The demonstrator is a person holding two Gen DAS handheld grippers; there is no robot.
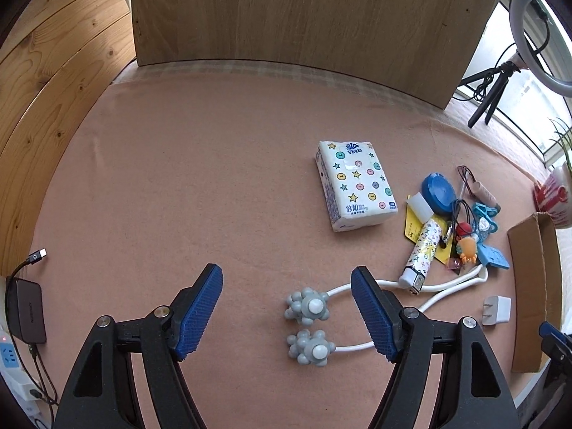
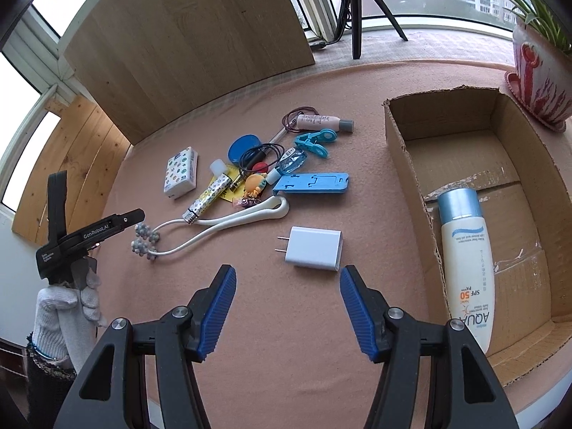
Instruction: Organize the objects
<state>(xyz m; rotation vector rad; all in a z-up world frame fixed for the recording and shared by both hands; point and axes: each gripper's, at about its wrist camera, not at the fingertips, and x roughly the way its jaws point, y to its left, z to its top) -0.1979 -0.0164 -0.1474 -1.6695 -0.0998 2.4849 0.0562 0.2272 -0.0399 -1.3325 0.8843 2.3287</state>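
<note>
My left gripper [image 1: 287, 279] is open and empty above the pink cloth, with a white neck massager [image 1: 309, 307] and its two grey knobbed balls just ahead between the fingers. My right gripper [image 2: 287, 279] is open and empty, just short of a white plug charger [image 2: 314, 247]. A cardboard box [image 2: 397, 143] at the right holds a white sunscreen bottle [image 2: 466, 261]. A tissue pack [image 1: 354, 184] lies beyond the massager. A pile of small items lies around a blue phone stand [image 2: 314, 183]. The left gripper also shows in the right wrist view [image 2: 118, 223].
A wooden board [image 1: 304, 14] stands at the back of the table. A black adapter [image 1: 28, 309] and power strip lie at the left edge. A tripod [image 2: 357, 7] and a potted plant [image 2: 540, 71] stand at the back right.
</note>
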